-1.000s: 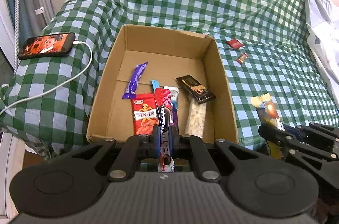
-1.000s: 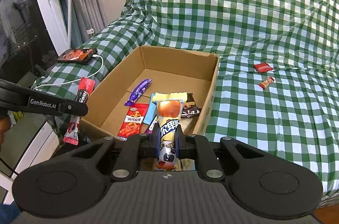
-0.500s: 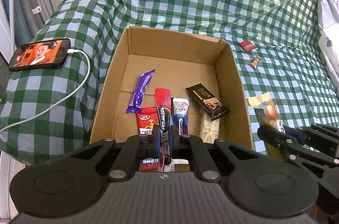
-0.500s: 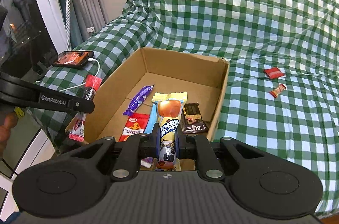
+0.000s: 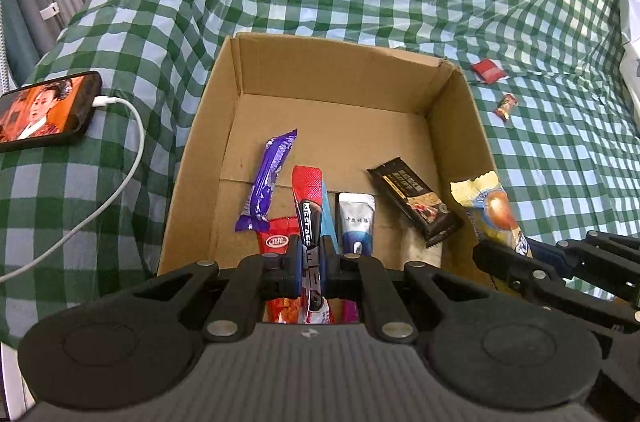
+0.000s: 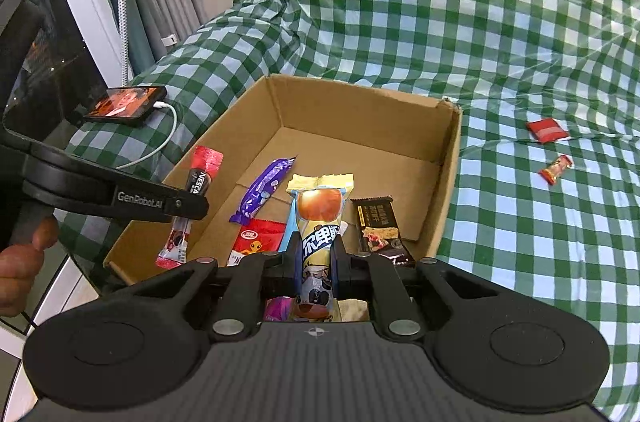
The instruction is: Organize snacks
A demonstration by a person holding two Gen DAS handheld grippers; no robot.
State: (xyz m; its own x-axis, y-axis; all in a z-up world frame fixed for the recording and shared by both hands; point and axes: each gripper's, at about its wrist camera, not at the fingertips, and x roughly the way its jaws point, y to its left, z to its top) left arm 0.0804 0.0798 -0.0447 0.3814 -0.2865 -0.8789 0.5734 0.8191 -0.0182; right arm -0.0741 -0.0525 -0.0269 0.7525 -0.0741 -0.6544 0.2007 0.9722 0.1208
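Note:
An open cardboard box (image 5: 456, 110) (image 6: 450, 158) lies on the green checked cover. Inside it are a purple bar (image 5: 268, 190) (image 6: 262, 194), a red snack pack (image 5: 276, 240) (image 6: 262, 242), a silver-blue sachet (image 5: 356, 222) and a dark brown bar (image 5: 416, 202) (image 6: 378, 226). My left gripper (image 5: 311, 258) (image 6: 188, 204) is shut on a red and black coffee stick (image 5: 308, 210) (image 6: 198, 182) over the box's near left side. My right gripper (image 6: 318, 262) (image 5: 508, 254) is shut on a yellow bread pack (image 6: 320, 218) (image 5: 494, 210) above the box's near right wall.
A red packet (image 5: 486, 70) (image 6: 547, 131) and a small wrapped sweet (image 5: 506, 105) (image 6: 556, 169) lie on the cover right of the box. A phone (image 5: 44, 110) (image 6: 126, 104) with a white cable (image 5: 116, 158) rests to the left. Curtains and a window frame stand at far left.
Both grippers moved forward toward the box with their snacks; the left one also sank. The box now looms larger and nearer under both.

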